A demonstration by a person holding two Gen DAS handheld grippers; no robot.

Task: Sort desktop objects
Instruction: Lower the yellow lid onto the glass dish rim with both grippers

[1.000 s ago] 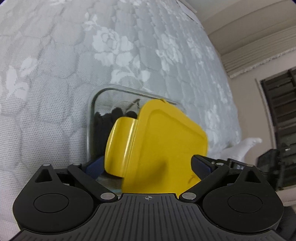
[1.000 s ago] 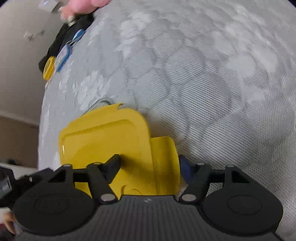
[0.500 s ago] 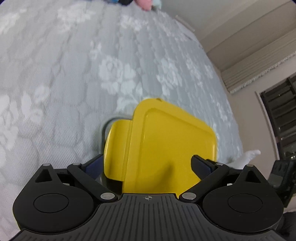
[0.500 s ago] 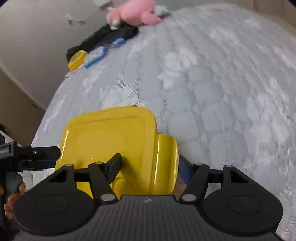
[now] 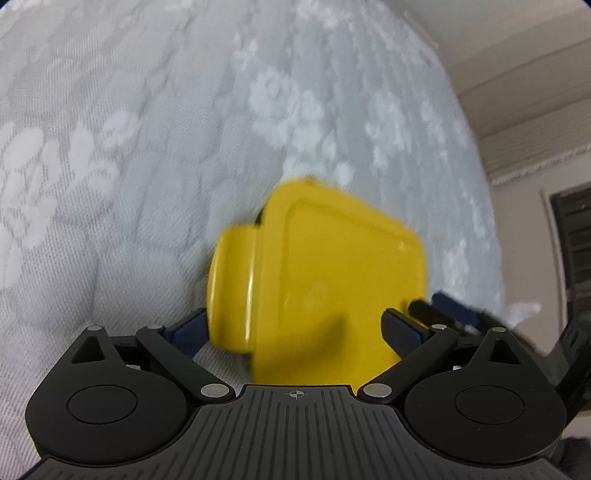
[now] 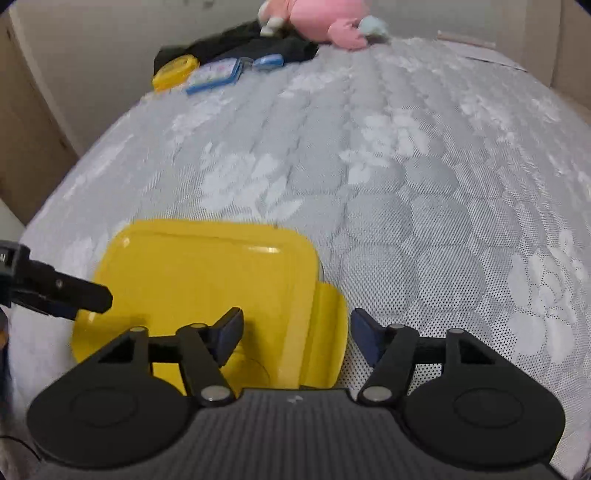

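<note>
A yellow lid [image 5: 332, 280] with side clip flaps lies flat over a clear container on the grey quilted mattress [image 5: 129, 166]; the container is almost wholly hidden under it. My left gripper [image 5: 295, 328] is open, its fingers either side of the lid's left flap [image 5: 231, 288]. The lid also shows in the right wrist view [image 6: 207, 280]. My right gripper [image 6: 297, 332] is open, its fingers straddling the right flap [image 6: 328, 332]. The left gripper's fingers [image 6: 66, 291] reach in at the lid's left edge in the right wrist view.
At the mattress's far end lie a small yellow box [image 6: 175, 72], a blue case [image 6: 214, 75], a small blue item [image 6: 269, 62], dark cloth [image 6: 236, 42] and a pink plush toy [image 6: 325, 18]. A wall and dark furniture [image 5: 576, 240] stand to the right.
The lid has come down from a tilt to lie flat over the container, hiding its glass rim. Both wrist views have tipped up to show more of the mattress's far end.
</note>
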